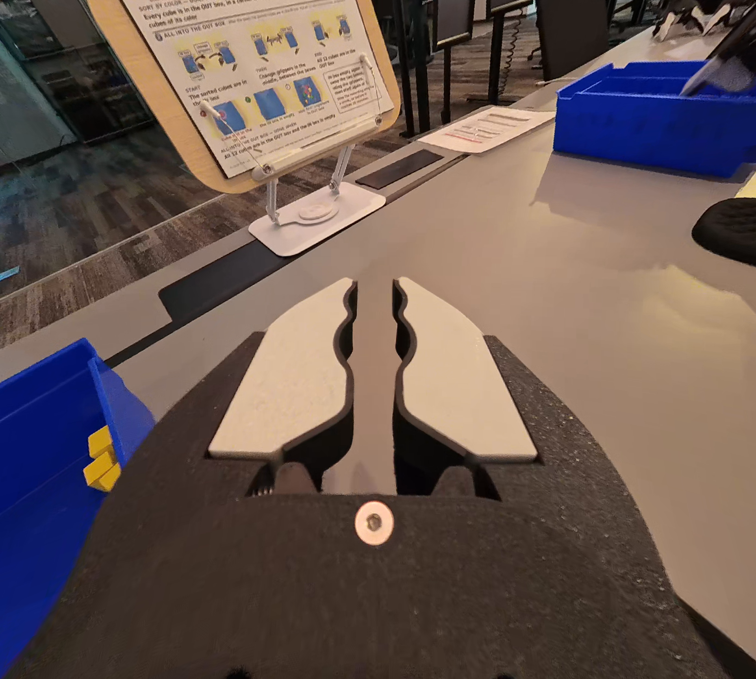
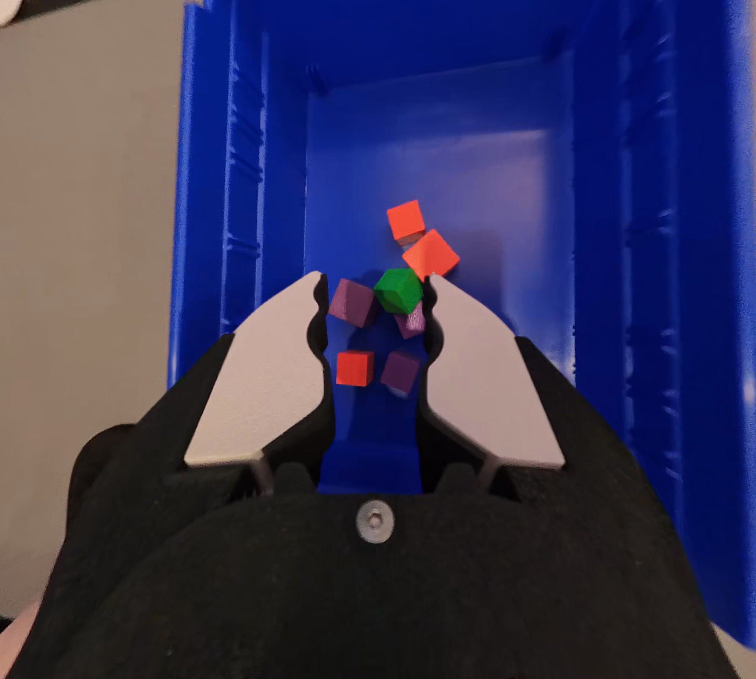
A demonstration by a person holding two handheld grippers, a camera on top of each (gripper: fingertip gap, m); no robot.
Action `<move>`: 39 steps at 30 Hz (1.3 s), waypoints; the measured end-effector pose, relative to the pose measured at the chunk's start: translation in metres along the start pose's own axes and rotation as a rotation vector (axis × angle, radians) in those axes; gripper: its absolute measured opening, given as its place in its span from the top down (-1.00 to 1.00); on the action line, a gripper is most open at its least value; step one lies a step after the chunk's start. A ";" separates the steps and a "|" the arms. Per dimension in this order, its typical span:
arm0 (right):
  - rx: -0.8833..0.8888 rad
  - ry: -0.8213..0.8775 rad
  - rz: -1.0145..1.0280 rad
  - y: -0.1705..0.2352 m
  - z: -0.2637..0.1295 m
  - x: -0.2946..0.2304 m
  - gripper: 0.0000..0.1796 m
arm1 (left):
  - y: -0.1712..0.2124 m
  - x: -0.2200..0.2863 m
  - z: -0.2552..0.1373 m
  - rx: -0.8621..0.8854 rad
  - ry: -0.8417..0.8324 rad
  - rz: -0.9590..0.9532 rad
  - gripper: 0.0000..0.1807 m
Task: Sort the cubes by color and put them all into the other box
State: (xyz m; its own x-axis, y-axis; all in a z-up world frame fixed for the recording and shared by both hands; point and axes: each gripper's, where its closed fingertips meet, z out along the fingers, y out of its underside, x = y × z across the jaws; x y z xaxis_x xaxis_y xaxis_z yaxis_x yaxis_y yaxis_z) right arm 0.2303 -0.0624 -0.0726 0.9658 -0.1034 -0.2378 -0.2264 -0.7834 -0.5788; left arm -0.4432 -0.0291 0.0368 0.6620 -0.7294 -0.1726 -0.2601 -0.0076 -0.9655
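In the right wrist view my right gripper [image 2: 374, 281] is open above the floor of a blue box [image 2: 450, 25]. A green cube [image 2: 399, 290] lies tilted on a purple cube [image 2: 412, 320], close to the right fingertip. Two more purple cubes [image 2: 352, 302] [image 2: 400, 371] and three red cubes [image 2: 405, 218] [image 2: 430, 255] [image 2: 354, 368] lie mixed around it. In the left wrist view my left gripper [image 1: 374, 283] hovers over the grey table [image 1: 491, 291], jaws a little apart and empty. A second blue box [image 1: 41, 455] at the left holds yellow cubes [image 1: 101, 459].
An instruction board on a white stand [image 1: 245, 46] stands at the table's far edge, with a paper sheet [image 1: 487, 127] to its right. The first blue box [image 1: 638, 127] shows far right with the other gripper [image 1: 712, 78] in it. A black object [image 1: 728, 230] lies at the right edge.
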 end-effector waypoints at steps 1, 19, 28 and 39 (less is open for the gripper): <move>0.041 0.014 -0.004 -0.006 -0.008 0.001 0.51 | 0.003 -0.003 -0.002 -0.022 -0.014 0.006 0.81; 0.198 0.118 -0.268 -0.051 -0.059 -0.057 0.51 | 0.138 -0.156 -0.114 -0.946 -0.211 -0.282 0.77; 0.060 0.073 -0.397 -0.049 -0.030 -0.097 0.54 | 0.185 -0.111 -0.114 -1.149 0.246 -0.120 0.59; -0.038 0.077 -0.551 -0.048 -0.011 -0.140 0.55 | 0.212 -0.104 -0.108 -1.325 0.247 -0.087 0.44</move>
State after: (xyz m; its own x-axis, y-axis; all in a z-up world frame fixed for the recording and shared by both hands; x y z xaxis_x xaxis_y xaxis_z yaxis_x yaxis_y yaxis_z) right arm 0.1078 -0.0170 -0.0029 0.9468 0.2844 0.1509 0.3182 -0.7554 -0.5728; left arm -0.6426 -0.0285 -0.1285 0.6044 -0.7949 0.0533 -0.7944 -0.6064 -0.0348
